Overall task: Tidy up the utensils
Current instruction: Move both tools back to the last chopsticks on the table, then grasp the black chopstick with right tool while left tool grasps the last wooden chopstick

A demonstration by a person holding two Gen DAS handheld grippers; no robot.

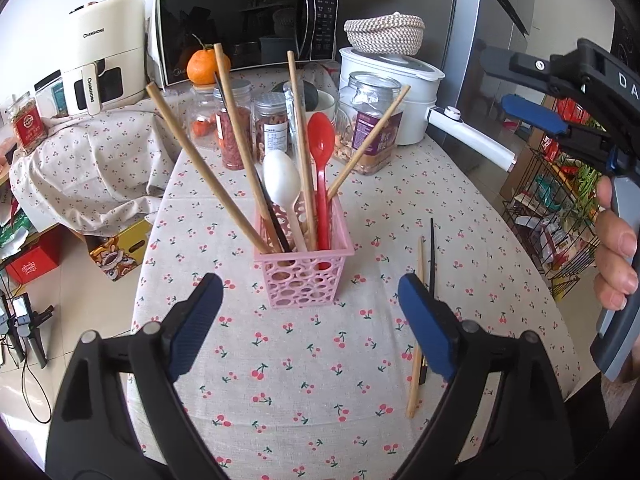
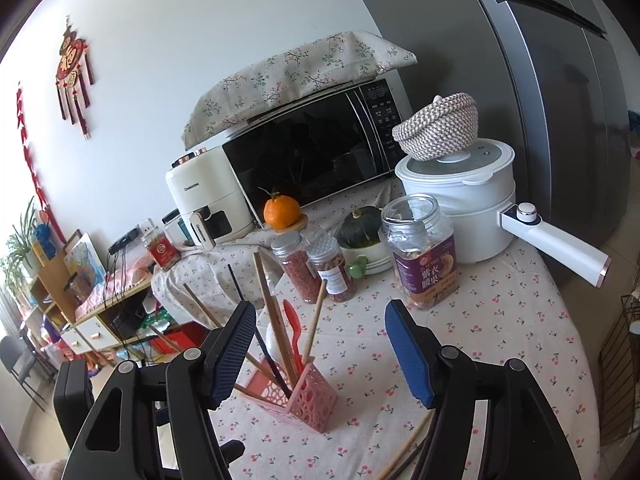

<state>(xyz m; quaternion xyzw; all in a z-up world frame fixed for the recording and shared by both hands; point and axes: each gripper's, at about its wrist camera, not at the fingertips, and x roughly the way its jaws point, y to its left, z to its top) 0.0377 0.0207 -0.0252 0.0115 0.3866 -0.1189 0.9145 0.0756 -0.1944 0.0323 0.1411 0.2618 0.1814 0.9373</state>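
Left gripper (image 1: pixel 310 308) jaws spread, empty | right gripper (image 2: pixel 320 350) likewise | loose chopsticks (image 1: pixel 420 276) on surface beside pink basket (image 1: pixel 306 276): light, stiff, slippery; pinch mid-shaft.

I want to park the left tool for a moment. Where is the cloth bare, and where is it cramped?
Bare cloth lies in front of the pink basket, left of the wooden chopstick and black chopstick. Another free patch lies right of those, toward the table's edge. Behind the basket it is crowded: jars, white pot.
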